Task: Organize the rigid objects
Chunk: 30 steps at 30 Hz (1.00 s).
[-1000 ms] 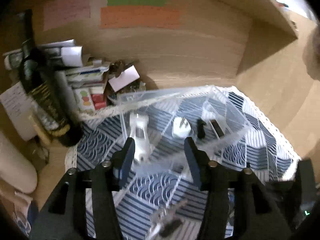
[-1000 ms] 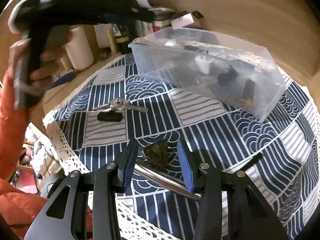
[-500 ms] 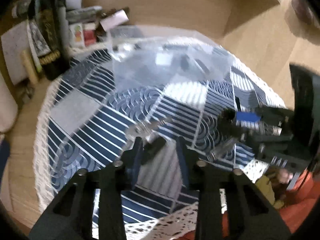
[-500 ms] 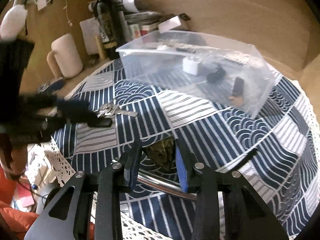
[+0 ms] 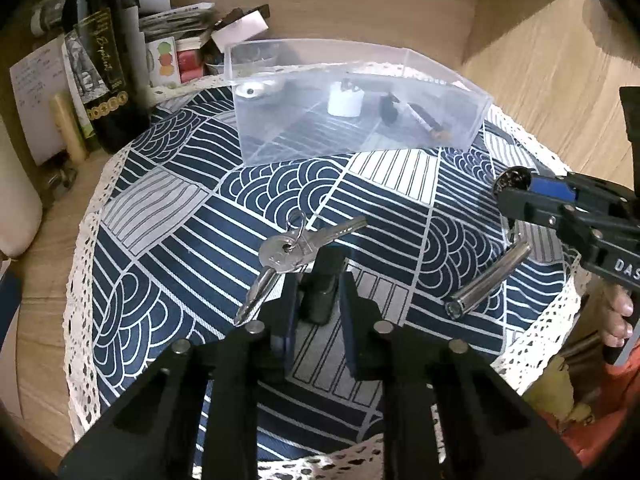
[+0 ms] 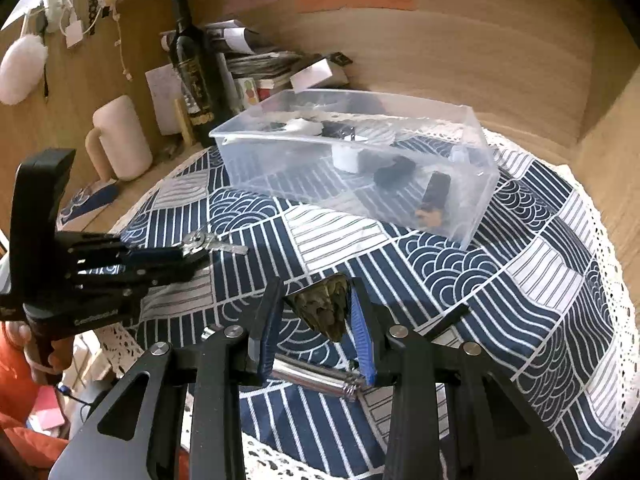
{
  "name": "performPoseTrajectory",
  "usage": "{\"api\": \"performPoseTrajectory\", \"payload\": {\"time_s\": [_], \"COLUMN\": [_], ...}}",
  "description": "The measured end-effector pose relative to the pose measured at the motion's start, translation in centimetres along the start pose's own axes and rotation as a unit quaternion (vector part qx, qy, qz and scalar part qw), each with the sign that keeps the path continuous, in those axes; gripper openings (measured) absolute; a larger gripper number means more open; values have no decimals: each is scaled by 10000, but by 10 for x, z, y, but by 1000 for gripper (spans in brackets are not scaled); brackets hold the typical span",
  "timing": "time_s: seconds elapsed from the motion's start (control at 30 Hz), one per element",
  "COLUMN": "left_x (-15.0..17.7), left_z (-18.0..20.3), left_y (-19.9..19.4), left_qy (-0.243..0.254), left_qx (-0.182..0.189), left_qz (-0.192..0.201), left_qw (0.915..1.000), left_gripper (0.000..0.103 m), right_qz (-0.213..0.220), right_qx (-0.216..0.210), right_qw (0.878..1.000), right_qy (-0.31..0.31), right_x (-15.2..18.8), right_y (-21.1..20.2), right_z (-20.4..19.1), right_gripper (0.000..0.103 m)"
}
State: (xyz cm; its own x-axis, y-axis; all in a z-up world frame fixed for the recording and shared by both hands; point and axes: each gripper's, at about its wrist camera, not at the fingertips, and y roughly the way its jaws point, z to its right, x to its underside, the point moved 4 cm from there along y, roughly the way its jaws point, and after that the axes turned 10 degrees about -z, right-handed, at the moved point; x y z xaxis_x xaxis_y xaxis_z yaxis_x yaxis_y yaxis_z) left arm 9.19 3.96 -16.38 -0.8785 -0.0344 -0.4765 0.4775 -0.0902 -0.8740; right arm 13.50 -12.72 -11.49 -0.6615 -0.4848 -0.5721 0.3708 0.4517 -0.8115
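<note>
The left gripper (image 5: 318, 296) has dropped and its jaws have just clamped the key fob (image 5: 322, 284); right gripper (image 6: 314, 316) holds the stone (image 6: 324, 306); both seem bin-bound (image 5: 440, 68).

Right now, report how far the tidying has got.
Done: a white plug and several small dark items lie in the clear bin. In hand: the left tongs are shut on the key fob, the right tongs on a dark lumpy piece. Left: the metal tube on the cloth.
</note>
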Motion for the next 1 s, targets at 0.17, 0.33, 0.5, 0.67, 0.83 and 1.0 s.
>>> {"api": "performPoseTrajectory", "payload": {"time_s": [0.17,0.33,0.5,0.67,0.83,1.0], "left_x": [-10,-34,-66,-99,-129,-148], "left_z": [4,11,13,11,2,-6], "left_y": [-19,-44,-62,-73,-73,-60], "left_qy": [24,95,185,197,158,143], "left_qx": [91,157,188,191,261,281], "left_qz": [297,716,1101,1370,1454,1349], "left_qw": [9995,9973,9936,9902,9889,9904], "left_gripper": [19,19,19,19,19,19], "right_qz": [225,523,864,1121,1171,963], "right_qx": [77,201,370,512,590,607], "right_qw": [9997,9984,9955,9924,9914,9935], "right_qy": [39,63,88,63,19,-15], "right_x": [-15,-36,-64,-91,-113,-124], "right_y": [-10,-23,-39,-47,-42,-20], "right_z": [7,16,25,32,38,43], "right_gripper": [30,30,30,30,30,30]}}
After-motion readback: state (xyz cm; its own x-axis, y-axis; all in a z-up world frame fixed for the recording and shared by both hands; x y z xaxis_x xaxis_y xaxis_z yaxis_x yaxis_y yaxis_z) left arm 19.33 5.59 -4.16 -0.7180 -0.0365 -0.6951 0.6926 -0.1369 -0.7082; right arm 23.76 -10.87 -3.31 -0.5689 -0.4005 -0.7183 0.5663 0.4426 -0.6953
